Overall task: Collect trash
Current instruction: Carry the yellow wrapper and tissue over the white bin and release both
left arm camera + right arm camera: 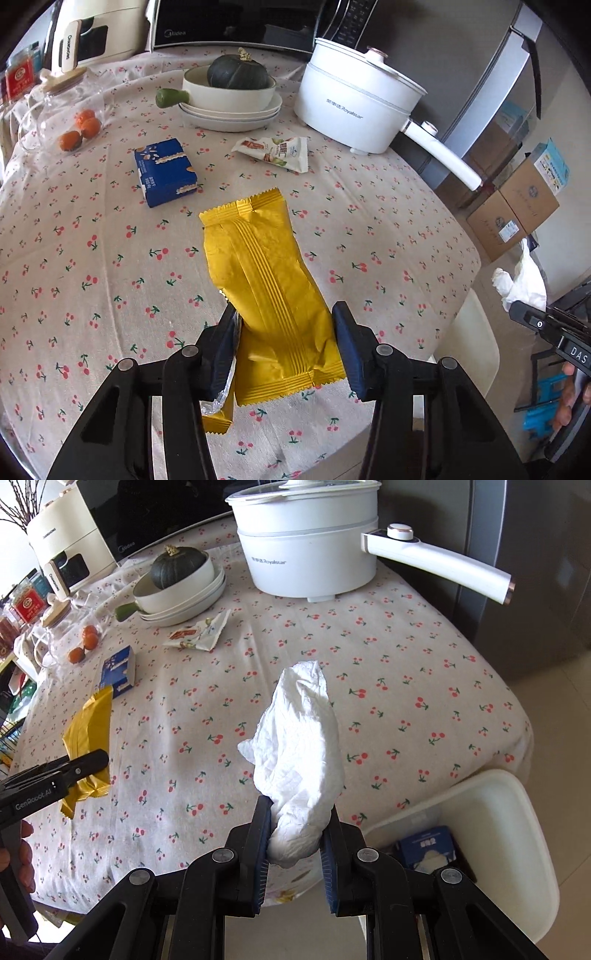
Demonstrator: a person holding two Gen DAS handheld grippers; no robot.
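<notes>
My left gripper (pixel 284 339) is shut on a yellow snack wrapper (pixel 266 280) and holds it above the cherry-print tablecloth (pixel 92 258); the wrapper also shows in the right wrist view (pixel 88 723). My right gripper (pixel 297 834) is shut on a crumpled white tissue (pixel 299 746), held over the table's near edge beside a white bin (pixel 517 834). A blue carton (pixel 166 171) and a small printed snack wrapper (pixel 275 151) lie on the table farther back.
A white electric pot (pixel 354 99) with a long handle stands at the back right. Stacked bowls with a green squash (pixel 236 74), a glass jar with oranges (pixel 79 127), a microwave (pixel 236 22) and a white appliance (pixel 88 37) line the back. The bin holds a blue box (pixel 424 845).
</notes>
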